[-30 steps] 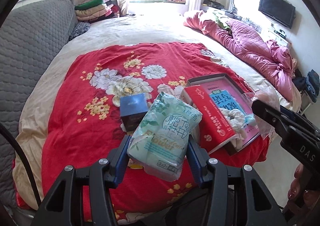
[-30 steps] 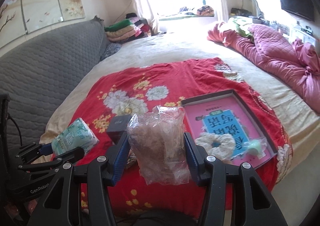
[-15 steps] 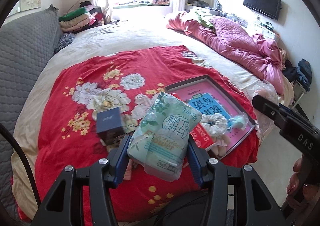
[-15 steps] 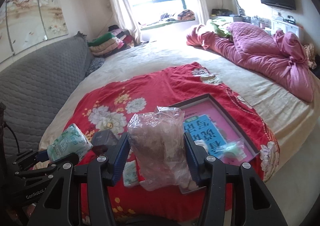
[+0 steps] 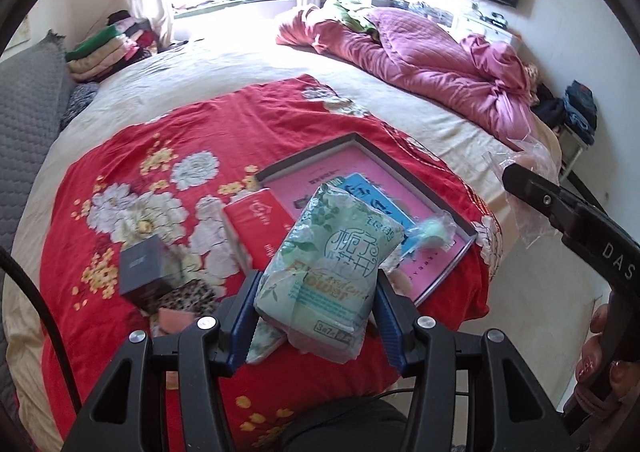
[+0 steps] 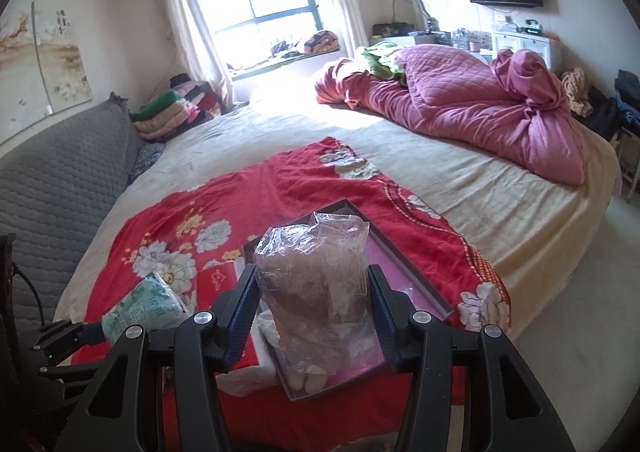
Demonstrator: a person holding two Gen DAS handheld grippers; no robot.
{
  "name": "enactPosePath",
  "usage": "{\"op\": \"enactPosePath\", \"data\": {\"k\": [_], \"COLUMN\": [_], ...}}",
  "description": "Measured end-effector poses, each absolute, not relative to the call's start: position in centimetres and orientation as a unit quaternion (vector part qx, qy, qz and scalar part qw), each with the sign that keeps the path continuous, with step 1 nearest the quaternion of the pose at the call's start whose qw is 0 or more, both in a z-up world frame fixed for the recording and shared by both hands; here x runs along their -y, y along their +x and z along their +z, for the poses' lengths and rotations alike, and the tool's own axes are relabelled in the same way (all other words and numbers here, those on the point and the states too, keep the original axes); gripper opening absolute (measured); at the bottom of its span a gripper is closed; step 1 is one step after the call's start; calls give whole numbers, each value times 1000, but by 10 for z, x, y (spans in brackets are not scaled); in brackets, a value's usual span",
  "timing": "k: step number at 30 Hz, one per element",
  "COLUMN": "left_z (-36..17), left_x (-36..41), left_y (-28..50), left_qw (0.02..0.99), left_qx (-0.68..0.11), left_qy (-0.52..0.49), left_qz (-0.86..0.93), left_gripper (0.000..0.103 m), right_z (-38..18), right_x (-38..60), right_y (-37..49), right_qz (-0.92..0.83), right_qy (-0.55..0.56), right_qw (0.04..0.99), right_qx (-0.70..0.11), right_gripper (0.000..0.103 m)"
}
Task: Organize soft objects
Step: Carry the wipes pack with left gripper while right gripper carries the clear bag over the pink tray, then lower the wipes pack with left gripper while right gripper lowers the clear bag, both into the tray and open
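A pale-green plastic tissue pack (image 5: 334, 272) is pinched in the left gripper (image 5: 316, 312) and a crinkled clear plastic bag (image 6: 314, 284) in the right gripper (image 6: 312, 316) above the pink-lined shallow box (image 5: 434, 191) on the bed — slippage is risked, since yielding film may slide from the jaws.

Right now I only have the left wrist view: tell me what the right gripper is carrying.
Observer: The right gripper is shut on a clear plastic bag with something brownish inside; both pads press its sides.
Operator: Say where that bag hangs.
Observer: In the right wrist view it covers the near part of the tray, which lies on the red blanket.
Operator: Report my own load from that side.
Observer: The green tissue pack sits in the left gripper, left of the tray in that picture.
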State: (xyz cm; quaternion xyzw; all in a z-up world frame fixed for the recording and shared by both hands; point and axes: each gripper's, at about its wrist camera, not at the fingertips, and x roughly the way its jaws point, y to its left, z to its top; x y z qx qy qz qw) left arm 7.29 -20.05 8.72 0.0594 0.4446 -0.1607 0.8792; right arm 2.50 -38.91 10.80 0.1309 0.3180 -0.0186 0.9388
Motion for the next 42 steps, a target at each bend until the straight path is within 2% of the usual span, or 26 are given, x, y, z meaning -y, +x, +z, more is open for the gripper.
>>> {"op": "enactPosePath", "data": {"k": [31, 42], "left_z": [-11, -31], "left_x": [274, 280], "left_y": [155, 171], "left_qw": [827, 816], "left_qx": [-520, -538], "left_qy": [80, 74], "left_qz": [-197, -195], "left_gripper": [53, 54], "right_z": [-20, -42], "right_x": [416, 406], "right_y": [73, 83], "right_qz": [-24, -13], "right_qy": [125, 108], "right_qw": [897, 889], "right_qx": [-424, -445], "right_gripper": [55, 55]}}
